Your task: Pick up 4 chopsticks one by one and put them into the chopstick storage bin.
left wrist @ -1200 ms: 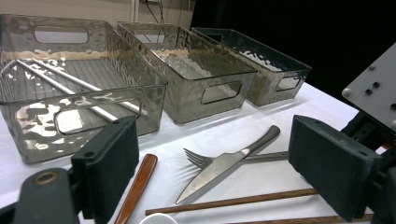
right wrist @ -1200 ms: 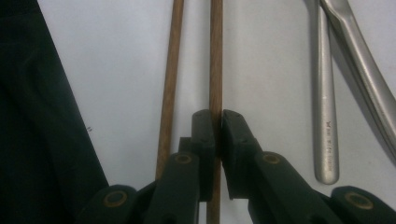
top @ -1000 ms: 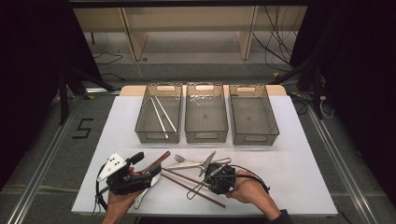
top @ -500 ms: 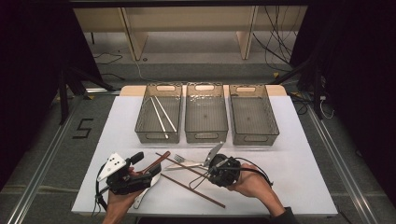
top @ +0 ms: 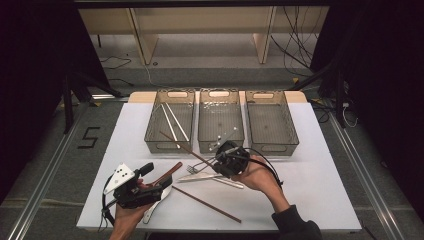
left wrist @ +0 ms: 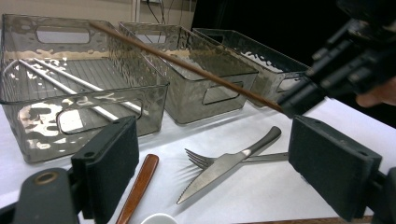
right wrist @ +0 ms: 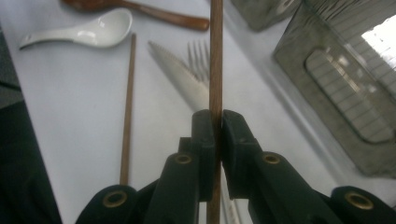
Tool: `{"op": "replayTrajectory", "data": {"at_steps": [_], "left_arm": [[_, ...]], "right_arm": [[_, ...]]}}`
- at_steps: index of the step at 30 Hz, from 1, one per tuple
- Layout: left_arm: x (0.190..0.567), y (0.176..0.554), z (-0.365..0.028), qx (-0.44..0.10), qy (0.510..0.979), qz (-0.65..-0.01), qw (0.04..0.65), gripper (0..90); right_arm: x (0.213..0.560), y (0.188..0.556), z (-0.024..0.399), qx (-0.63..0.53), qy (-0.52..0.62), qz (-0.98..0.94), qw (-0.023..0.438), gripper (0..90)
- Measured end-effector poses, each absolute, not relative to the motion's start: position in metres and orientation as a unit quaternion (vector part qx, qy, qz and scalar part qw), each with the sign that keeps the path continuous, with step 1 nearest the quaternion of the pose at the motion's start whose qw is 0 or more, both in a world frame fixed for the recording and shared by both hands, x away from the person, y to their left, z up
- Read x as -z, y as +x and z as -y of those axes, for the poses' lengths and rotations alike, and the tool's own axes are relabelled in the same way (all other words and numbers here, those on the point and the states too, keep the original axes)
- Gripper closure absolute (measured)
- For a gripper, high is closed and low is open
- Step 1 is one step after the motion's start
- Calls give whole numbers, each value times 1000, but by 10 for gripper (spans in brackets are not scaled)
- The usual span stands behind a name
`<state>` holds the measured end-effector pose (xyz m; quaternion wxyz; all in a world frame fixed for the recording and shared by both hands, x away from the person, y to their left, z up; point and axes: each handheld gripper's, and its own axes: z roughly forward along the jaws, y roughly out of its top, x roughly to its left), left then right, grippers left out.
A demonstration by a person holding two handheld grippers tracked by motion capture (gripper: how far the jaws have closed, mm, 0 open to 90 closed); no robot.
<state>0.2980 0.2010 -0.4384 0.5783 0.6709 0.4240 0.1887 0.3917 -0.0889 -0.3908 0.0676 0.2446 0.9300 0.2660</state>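
Clearly the sorting of cutlery into the bins is under way, and the step in hand is carrying one brown chopstick (top: pixel 186 148) to its bin. The right gripper (top: pixel 223 157) has its jaws clamped tight on that stick near its lower end, as the right gripper view shows, with the long free end slanting up and away from it over the near wall of the left bin (top: pixel 169 121), where two pale chopsticks (top: pixel 172 121) already lie. The left gripper (top: pixel 150 182) rests low on the table (top: pixel 320 170) with its jaws wide apart and nothing between them; a wooden spoon handle (left wrist: pixel 139 184) lies just beside its left pad.

Judging by the matching pair in that bin, the next move calls for lifting the stick clear of the near rim, swinging it level along the bin's length, and letting go once both ends sit inside the walls. The stick is long, so its far tip could catch the rim or the wall of the middle bin (top: pixel 220 120).

Below the right gripper lie a fork (top: pixel 199 170) and a knife (top: pixel 200 177), crossed and touching. A second brown chopstick (top: pixel 206 203) lies nearer the person. Beyond the right gripper the table is open.
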Motion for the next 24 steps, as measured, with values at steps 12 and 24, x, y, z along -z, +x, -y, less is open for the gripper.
{"op": "replayTrajectory", "data": {"at_steps": [12, 24], "left_arm": [[438, 298, -201, -188, 670, -424, 580, 160], [438, 298, -202, -188, 671, -423, 580, 160]], "right_arm": [[377, 429, 66, -290, 276, -911, 93, 847], [371, 451, 49, -298, 297, -902, 101, 847]]}}
